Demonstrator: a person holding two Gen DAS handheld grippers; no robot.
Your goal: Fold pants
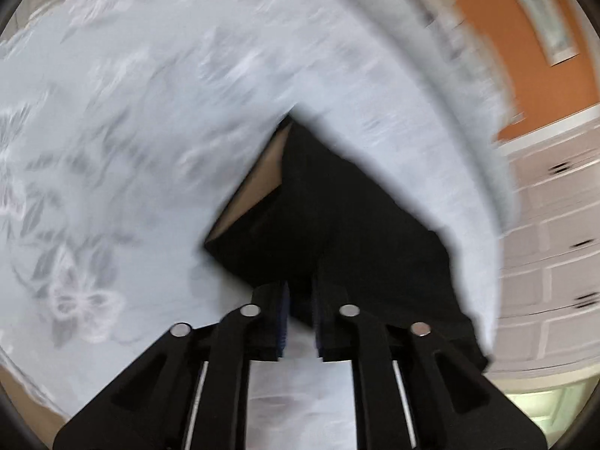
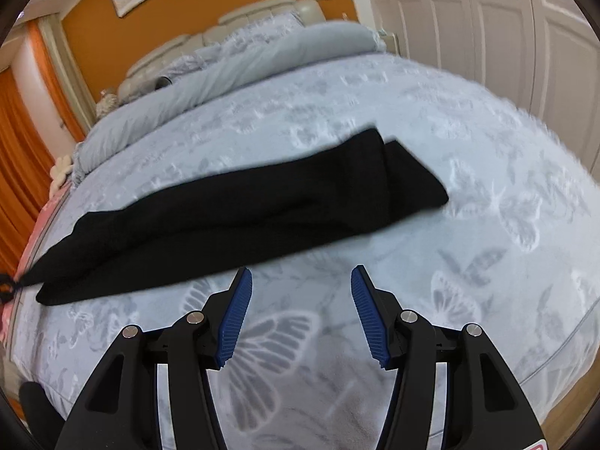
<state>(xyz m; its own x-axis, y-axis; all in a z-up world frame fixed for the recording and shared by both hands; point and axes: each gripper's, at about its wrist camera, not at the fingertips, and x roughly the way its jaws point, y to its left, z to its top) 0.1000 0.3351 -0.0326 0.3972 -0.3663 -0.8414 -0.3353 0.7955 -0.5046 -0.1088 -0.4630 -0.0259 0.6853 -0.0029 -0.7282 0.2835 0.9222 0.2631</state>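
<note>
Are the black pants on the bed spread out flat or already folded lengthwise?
Folded lengthwise: the black pants lie as one long narrow strip across the bedspread, two stacked leg ends showing at the right end.

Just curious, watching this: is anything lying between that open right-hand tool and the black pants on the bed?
Nothing visible. Only bare butterfly-print bedspread lies between the right tool and the black pants.
</note>
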